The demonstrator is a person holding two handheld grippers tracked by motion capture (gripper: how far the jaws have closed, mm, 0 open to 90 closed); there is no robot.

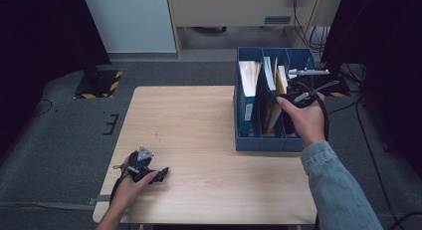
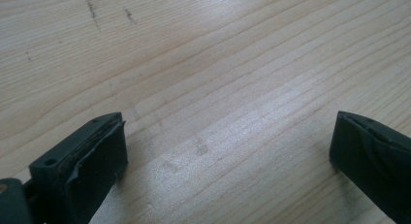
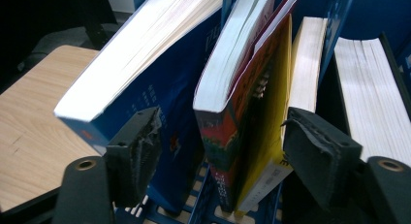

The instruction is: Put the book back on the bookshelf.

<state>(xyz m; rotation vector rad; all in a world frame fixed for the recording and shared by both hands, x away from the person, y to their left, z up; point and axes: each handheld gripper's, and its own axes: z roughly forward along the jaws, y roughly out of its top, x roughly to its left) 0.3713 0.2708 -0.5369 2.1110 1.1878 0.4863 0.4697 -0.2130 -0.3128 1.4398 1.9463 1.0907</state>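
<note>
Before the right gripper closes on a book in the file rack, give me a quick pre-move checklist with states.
1. Right gripper open: ok, jaws spread wide.
2. Target between the jaws: ok, the red and yellow book sits in the gap.
3. Neighbours clear of the jaws: not ok, the blue book lies close to one jaw, and the white book to the other.
4. Blue file rack fully on the table: ok.
5. Left gripper out of the way: ok, open, low over bare table at the near left.
6. Grip depth on the book: cannot tell.
</note>
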